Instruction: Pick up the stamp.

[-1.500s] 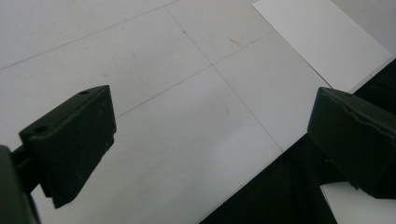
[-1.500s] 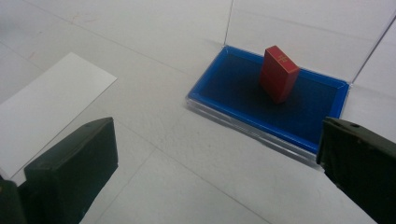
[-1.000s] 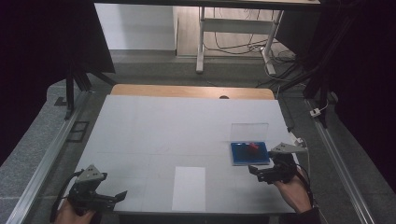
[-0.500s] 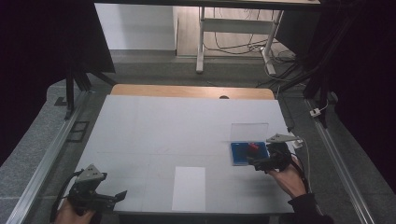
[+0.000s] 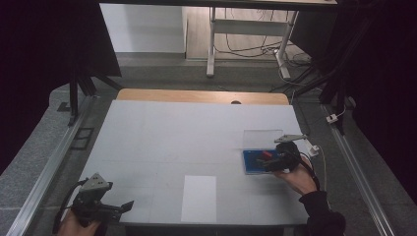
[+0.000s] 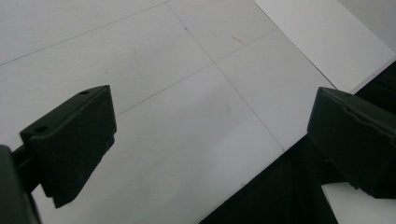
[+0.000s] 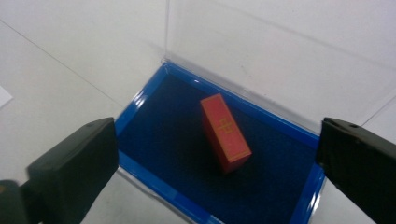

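Table edge (image 5: 206, 223) near left gripper (image 5: 129, 204) (agape)

Open table, one hemmed-in corner at the tray

The blue tray (image 7: 140, 105) has low walls, so the red block (image 7: 225, 133) lies reachable from above; its clear lid (image 7: 280, 56) stands up along the far edge and blocks that side. The right gripper (image 5: 268, 161) hangs over the tray, jaws wide. A flat white sheet (image 5: 199, 197) near the front edge hinders nothing
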`<state>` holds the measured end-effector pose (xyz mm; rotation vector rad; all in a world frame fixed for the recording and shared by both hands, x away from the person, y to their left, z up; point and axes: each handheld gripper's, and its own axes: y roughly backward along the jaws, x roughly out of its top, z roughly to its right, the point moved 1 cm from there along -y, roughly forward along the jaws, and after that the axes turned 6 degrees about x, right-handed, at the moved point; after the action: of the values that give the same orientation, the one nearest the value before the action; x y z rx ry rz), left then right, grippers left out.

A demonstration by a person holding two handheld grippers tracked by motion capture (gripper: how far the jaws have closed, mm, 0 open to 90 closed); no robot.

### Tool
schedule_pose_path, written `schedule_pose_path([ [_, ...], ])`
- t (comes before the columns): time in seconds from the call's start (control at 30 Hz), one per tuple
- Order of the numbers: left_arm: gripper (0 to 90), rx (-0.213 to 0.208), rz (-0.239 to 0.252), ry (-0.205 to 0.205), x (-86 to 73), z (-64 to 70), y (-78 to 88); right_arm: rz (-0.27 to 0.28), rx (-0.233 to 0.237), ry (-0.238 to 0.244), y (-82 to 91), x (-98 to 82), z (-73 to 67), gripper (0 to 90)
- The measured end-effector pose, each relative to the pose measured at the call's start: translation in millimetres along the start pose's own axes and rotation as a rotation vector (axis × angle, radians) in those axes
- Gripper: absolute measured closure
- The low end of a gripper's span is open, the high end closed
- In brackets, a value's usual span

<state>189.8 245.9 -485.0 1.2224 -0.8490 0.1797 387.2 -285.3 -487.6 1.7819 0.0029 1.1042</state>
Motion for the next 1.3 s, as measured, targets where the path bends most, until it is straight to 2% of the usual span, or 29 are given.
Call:
schedule_pose_path([
  [0.07,1.9,0.001,-0.001,0.003,0.0,-0.2,0.0,0.001,0.005,0.006,-0.8,0.4,1.3,1.6],
  [0.1,2.0,0.000,-0.002,0.003,0.0,-0.4,0.0,0.003,0.015,0.005,-0.9,1.6,3.5,8.2],
  [0.17,2.0,-0.003,-0.002,0.006,0.1,-0.5,-0.1,0.003,0.031,0.013,0.1,2.9,5.2,15.7],
  [0.2,2.0,-0.002,-0.002,0.006,0.1,-0.5,-0.1,0.003,0.031,0.013,0.1,2.9,5.2,15.7],
  [0.27,2.0,-0.001,-0.003,0.005,0.1,-0.5,-0.2,0.004,0.040,0.021,0.6,4.2,7.0,26.0],
  [0.3,2.1,0.000,-0.004,0.004,0.1,-0.4,-0.2,-0.004,0.044,0.034,1.2,5.6,8.8,34.1],
  [0.37,2.1,-0.001,-0.004,0.005,0.2,-0.3,-0.3,-0.009,0.058,0.046,0.8,6.7,10.5,41.6],
  [0.4,2.1,-0.001,-0.004,0.005,0.2,-0.4,-0.3,-0.009,0.058,0.046,0.8,6.7,10.5,41.6],
  [0.5,2.2,-0.003,-0.006,0.007,0.3,-0.7,-0.6,-0.025,0.080,0.057,-1.2,7.0,12.8,53.1],
  [0.53,2.2,-0.003,-0.006,0.008,0.3,-0.7,-0.6,-0.025,0.080,0.057,-1.2,7.0,12.8,53.1],
  [0.63,2.2,-0.003,-0.007,0.008,0.3,-0.7,-0.7,-0.030,0.093,0.070,-1.0,7.0,14.5,62.3],
  [0.67,2.2,-0.002,-0.006,0.009,0.3,-0.7,-0.7,-0.030,0.093,0.070,-1.0,7.0,14.5,62.3],
  [0.77,2.2,-0.002,-0.007,0.010,0.3,-0.9,-0.6,-0.033,0.107,0.078,-0.9,7.3,14.9,71.7],
  [0.93,2.3,-0.002,-0.008,0.010,0.3,-0.9,-0.7,-0.039,0.101,0.087,-1.4,7.3,13.7,78.5],
  [1.13,2.4,-0.002,-0.008,0.009,0.3,-0.9,-0.7,-0.038,0.078,0.098,-1.0,7.8,12.2,79.5],
  [1.27,2.6,-0.001,-0.009,0.007,0.4,-0.6,-1.0,-0.019,0.079,0.097,2.9,10.4,9.3,79.6],
  [1.3,2.6,-0.001,-0.009,0.007,0.4,-0.6,-1.0,0.001,0.088,0.091,6.3,11.7,6.7,79.6],
])
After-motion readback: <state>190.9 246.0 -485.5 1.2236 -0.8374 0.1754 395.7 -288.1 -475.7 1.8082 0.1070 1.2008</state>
